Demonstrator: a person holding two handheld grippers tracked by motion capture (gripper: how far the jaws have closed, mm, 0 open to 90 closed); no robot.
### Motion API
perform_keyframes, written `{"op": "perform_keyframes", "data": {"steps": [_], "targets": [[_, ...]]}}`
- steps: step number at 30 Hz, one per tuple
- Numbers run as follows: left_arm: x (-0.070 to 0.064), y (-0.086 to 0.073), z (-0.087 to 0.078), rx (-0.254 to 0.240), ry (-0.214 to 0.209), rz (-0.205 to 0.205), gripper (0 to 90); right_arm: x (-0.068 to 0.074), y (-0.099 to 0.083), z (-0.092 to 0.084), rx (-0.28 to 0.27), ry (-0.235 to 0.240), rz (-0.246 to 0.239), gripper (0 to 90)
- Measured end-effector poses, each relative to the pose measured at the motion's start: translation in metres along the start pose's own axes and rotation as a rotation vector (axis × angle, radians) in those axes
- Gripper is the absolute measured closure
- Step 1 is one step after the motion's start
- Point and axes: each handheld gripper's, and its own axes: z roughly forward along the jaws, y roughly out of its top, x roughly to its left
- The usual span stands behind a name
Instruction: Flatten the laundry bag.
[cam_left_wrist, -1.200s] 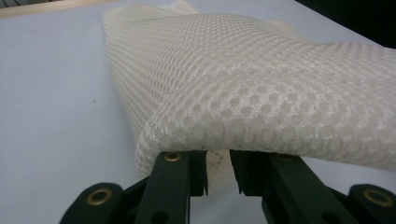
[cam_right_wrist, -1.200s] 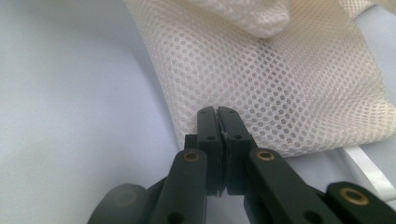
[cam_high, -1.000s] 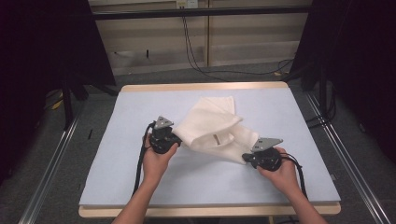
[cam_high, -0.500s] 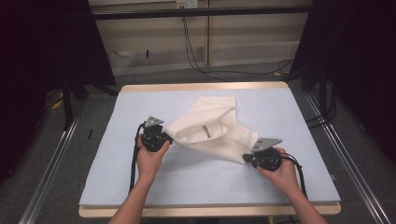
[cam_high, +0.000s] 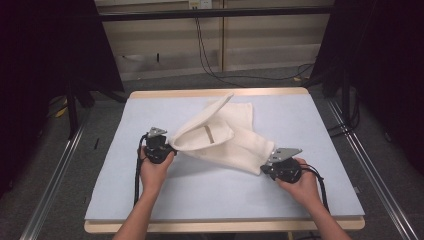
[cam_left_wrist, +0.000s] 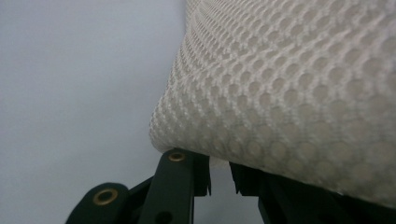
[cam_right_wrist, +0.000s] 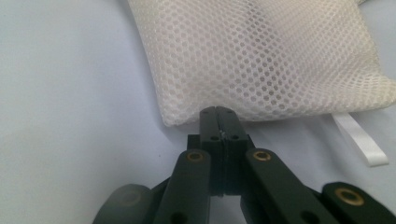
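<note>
High view: the left gripper (cam_high: 169, 146) and right gripper (cam_high: 266, 165) each pinch an edge of the mesh bag (cam_high: 220, 137), jaws closed on it.

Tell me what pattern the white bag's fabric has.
The mesh bag has a honeycomb mesh of small holes, clearest in the right gripper view.

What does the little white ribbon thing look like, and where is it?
Find the pale blue table, then the white mesh bag on it. By the bag's corner pinched in the right tongs, a flat, smooth white ribbon pokes out; the bag is all holes.
</note>
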Motion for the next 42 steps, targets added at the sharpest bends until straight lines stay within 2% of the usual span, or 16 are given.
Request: {"op": "perform_keyframes", "data": {"steps": [3, 4, 6, 8, 10, 18, 26, 31, 33, 35, 36, 37, 40, 42], "targets": [[0.002, 0.000, 0.001, 0.000, 0.001, -0.003, 79.3, 0.000, 0.000, 0.000, -0.001, -0.001, 0.001, 90.0], [0.004, 0.000, 0.001, -0.006, 0.013, -0.017, 79.1, -0.001, 0.000, 0.000, -0.003, -0.003, 0.002, 90.0], [0.008, -0.001, 0.002, -0.002, 0.035, -0.011, 78.0, -0.001, 0.000, 0.000, -0.008, 0.000, -0.001, 90.0], [0.009, -0.001, 0.002, 0.004, 0.032, -0.012, 77.9, -0.001, 0.000, 0.000, -0.009, 0.001, 0.000, 90.0], [0.015, -0.004, 0.004, 0.008, 0.046, -0.036, 77.9, -0.001, -0.001, 0.001, -0.011, 0.006, 0.003, 90.0], [0.025, -0.012, 0.009, 0.021, 0.077, -0.055, 77.9, -0.002, -0.001, 0.001, -0.019, 0.006, 0.010, 89.3], [0.025, -0.015, 0.006, 0.013, 0.073, -0.049, 76.5, -0.003, -0.001, 0.001, -0.018, -0.010, 0.020, 83.7], [0.023, -0.020, -0.003, 0.009, 0.064, -0.034, 69.6, -0.004, 0.005, -0.006, -0.057, -0.003, 0.066, 68.7], [0.020, -0.022, -0.006, 0.014, 0.043, -0.029, 65.3, -0.005, 0.008, -0.010, -0.070, 0.002, 0.080, 61.0], [0.016, -0.023, -0.008, 0.032, 0.024, -0.007, 57.5, -0.006, 0.011, -0.014, -0.098, -0.006, 0.107, 54.1], [0.016, -0.023, -0.008, 0.032, 0.024, -0.007, 55.4, -0.006, 0.011, -0.014, -0.098, -0.006, 0.107, 54.1], [0.013, -0.025, -0.011, 0.048, 0.000, 0.012, 52.6, -0.009, 0.014, -0.016, -0.111, -0.001, 0.141, 47.1], [0.010, -0.027, -0.015, 0.076, -0.034, 0.020, 41.7, -0.013, 0.019, -0.015, -0.120, -0.011, 0.159, 42.3], [0.009, -0.028, -0.017, 0.086, -0.032, 0.032, 38.4, -0.015, 0.021, -0.014, -0.126, -0.020, 0.171, 41.1]]}}
